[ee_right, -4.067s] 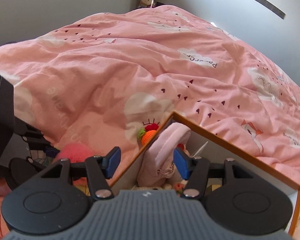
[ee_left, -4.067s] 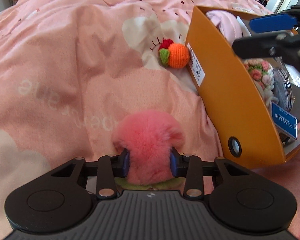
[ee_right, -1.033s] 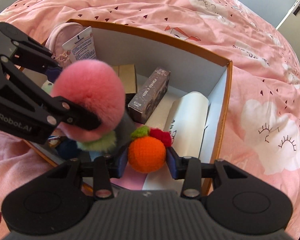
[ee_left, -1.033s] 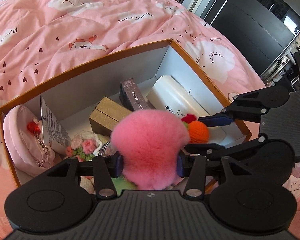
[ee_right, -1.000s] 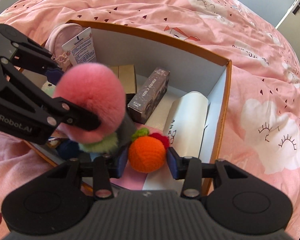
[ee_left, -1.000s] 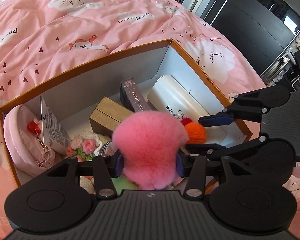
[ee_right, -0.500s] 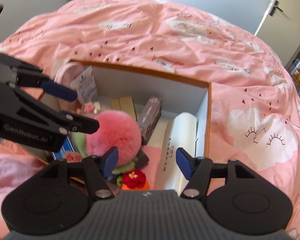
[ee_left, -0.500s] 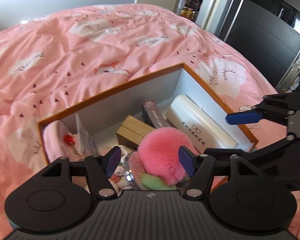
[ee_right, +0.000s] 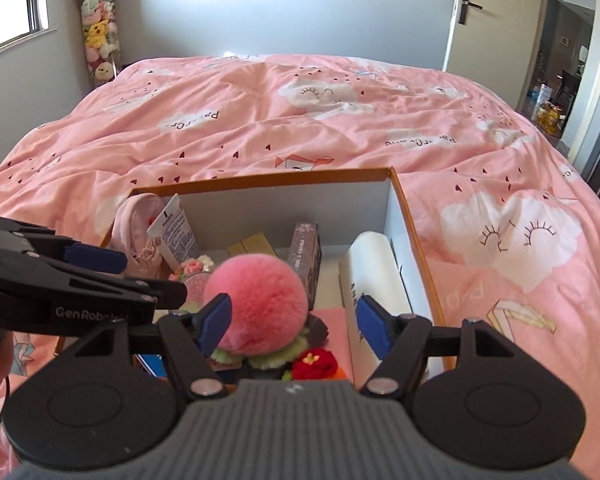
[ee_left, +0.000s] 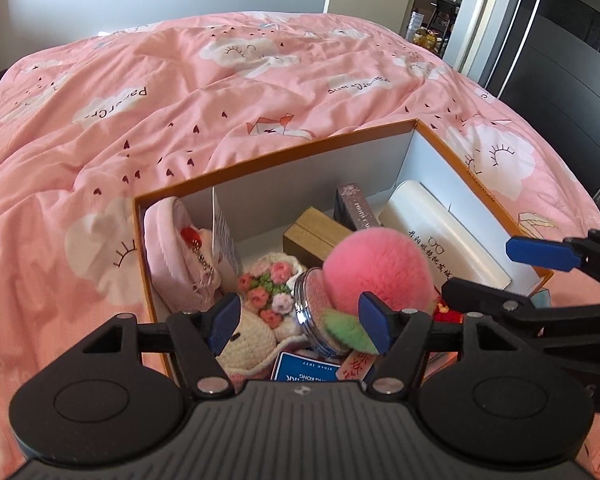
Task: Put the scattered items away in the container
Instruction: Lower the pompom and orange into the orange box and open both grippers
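An orange box (ee_left: 284, 156) with white inner walls sits on the pink bed; it also shows in the right wrist view (ee_right: 268, 178). The fluffy pink peach (ee_left: 374, 270) lies loose inside on the other items and shows in the right wrist view (ee_right: 260, 300) too. The orange crochet fruit with a red flower (ee_right: 314, 362) lies in the box beside it. My left gripper (ee_left: 300, 322) is open and empty above the box's near edge. My right gripper (ee_right: 294, 324) is open and empty above the box.
The box holds a pink pouch (ee_left: 172, 256), crochet flowers (ee_left: 270, 286), a brown carton (ee_left: 316, 234), a dark purple box (ee_left: 356, 206), a white glasses case (ee_left: 440, 236) and a round tin (ee_left: 314, 300). The pink duvet (ee_right: 340, 120) surrounds the box. A door (ee_right: 496, 16) is behind.
Both grippers opened and let go: the pink peach and the orange crochet fruit now lie in the box. Both grippers have pulled back and up from the box.
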Demonstrator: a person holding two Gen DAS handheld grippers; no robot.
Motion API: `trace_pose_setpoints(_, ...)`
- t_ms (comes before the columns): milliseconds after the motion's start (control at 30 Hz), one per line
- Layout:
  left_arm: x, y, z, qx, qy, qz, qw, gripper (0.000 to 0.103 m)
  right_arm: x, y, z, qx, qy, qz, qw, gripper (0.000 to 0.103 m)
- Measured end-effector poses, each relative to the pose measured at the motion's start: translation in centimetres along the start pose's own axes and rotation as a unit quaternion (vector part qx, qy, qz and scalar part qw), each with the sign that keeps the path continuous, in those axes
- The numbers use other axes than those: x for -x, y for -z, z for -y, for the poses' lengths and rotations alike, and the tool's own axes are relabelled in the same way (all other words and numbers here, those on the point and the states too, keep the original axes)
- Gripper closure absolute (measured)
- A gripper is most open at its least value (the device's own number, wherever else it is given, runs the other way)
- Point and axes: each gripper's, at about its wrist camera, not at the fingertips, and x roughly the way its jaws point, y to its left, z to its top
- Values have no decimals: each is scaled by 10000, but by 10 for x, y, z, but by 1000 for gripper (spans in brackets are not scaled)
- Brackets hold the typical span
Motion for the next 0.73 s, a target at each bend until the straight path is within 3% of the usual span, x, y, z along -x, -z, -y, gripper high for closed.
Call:
trace_pose_setpoints(333, -6, 15, 0, 34, -185, -24, 9998, 26, -5, 16, -8, 150, 188, 54, 9997, 32)
trace_pose_setpoints(733, -2, 15, -5, 186, -115, 84, 9997, 26, -3, 17, -9, 60, 139, 124, 9998, 31)
